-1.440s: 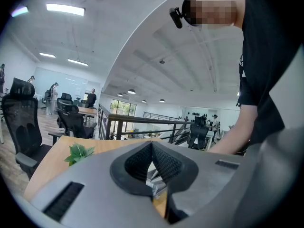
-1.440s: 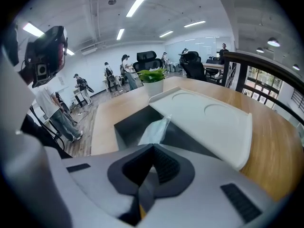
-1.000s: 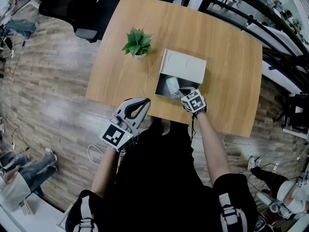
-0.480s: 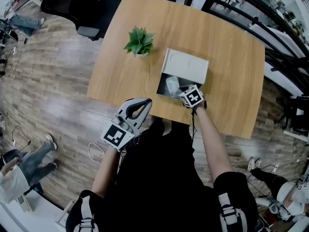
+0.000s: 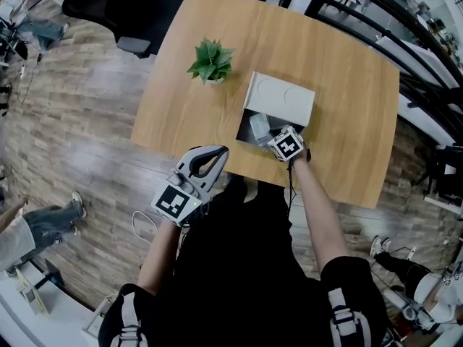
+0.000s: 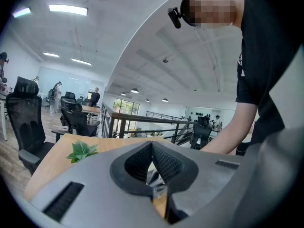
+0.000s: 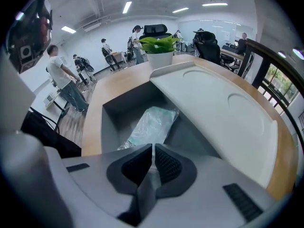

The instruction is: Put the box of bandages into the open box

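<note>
While inside the open box (image 7: 112, 114), a crinkly clear-wrapped bandage pack (image 7: 154, 122); left tongs (image 6: 152, 144), right tongs (image 7: 154, 147) pressed together.

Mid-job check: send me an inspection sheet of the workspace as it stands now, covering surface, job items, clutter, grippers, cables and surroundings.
Surface: wooden table, no spills or damage seen.
Job's things: open box on the table, its lid resting over the far part; a plastic-wrapped packet lies inside. No separate box of bandages seen.
Clutter: potted plant, beside the box and apart from it.
Grippers: right gripper at the box's near edge, jaws shut; left gripper off the table's near edge, jaws shut, empty.
Cables: white cable loop on the floor.
Surroundings: office chair, black railing, a person at the left.
</note>
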### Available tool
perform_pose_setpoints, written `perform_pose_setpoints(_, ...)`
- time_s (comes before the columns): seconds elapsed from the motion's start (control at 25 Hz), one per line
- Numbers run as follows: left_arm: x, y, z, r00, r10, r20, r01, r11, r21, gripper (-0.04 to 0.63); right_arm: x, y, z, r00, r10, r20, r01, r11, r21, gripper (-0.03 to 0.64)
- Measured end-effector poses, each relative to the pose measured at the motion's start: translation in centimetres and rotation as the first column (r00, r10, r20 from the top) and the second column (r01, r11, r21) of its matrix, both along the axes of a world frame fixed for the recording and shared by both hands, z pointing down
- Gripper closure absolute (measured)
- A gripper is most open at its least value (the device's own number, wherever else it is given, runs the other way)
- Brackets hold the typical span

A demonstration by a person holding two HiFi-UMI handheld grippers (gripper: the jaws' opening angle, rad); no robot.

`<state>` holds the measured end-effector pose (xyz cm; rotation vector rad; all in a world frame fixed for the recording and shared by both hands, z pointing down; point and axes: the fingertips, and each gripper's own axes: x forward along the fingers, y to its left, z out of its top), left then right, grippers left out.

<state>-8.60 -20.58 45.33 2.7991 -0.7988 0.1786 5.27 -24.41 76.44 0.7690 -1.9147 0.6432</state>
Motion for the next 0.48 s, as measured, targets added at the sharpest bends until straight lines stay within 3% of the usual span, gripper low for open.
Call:
perform_pose_setpoints(0.16, 0.04, -0.31, -0.04, 1.000, 0.003, 0.001, -0.003, 1.000, 0.004, 0.572, -0.38, -0.09, 0.05, 0.999, -0.038, -0.010, 0.038, 0.999, 0.013, 0.586)
perform_pose_setpoints(0.2, 0.06, -0.37, -0.05, 1.000, 0.004, 0.000, -0.004, 1.000, 0.005, 0.572, -0.35, -0.17, 0.03, 0.999, -0.033, -0.013, 0.033, 0.999, 0.014, 0.569)
perform_pose_setpoints(0.28, 0.11, -0.40, -0.09, 1.000, 0.005, -0.001, -0.005, 1.000, 0.006, 0.572, -0.25, -0.39, 0.15, 1.000, -0.024, -0.015, 0.025, 0.999, 0.022, 0.471)
perform_pose_setpoints(0.48, 0.11, -0.48, -0.19, 1.000, 0.008, -0.004, -0.008, 1.000, 0.000, 0.572, -0.09, -0.99, -0.51, 1.000, -0.010, -0.023, 0.011, 0.999, 0.048, 0.409)
